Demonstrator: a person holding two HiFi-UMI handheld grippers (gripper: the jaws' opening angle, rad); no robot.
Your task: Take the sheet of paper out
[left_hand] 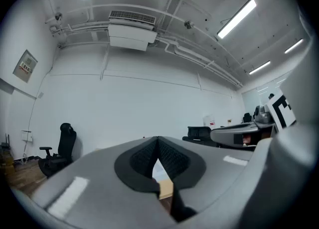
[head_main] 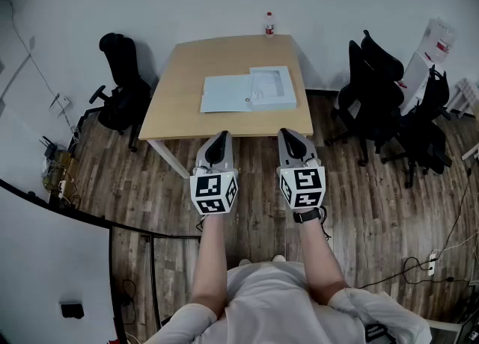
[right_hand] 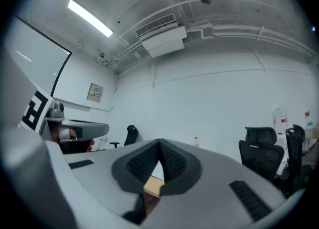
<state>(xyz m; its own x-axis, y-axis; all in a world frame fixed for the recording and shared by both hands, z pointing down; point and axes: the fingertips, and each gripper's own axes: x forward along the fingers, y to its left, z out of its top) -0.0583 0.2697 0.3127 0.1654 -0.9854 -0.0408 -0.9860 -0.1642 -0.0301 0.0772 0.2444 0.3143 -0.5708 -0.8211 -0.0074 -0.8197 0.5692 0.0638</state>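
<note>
Ahead of me, on the table [head_main: 176, 103], lies a pale folder [head_main: 223, 94] with the whiter sheet [head_main: 272, 85] at its right end. Whether the sheet is tucked under a flap or only lying on top I cannot tell from up here. My left gripper [head_main: 218, 139] and right gripper [head_main: 289, 136] are held level, side by side, short of the table's near edge and well apart from the folder. Both pairs of fingers are pressed together with nothing between them.

I judge the sheet to be light, thin and floppy, likely to crease if bent and to slide against the folder. I'd pin the folder with one gripper and pinch the sheet at a free edge or corner with the other, then draw it out flat and slowly.
</note>
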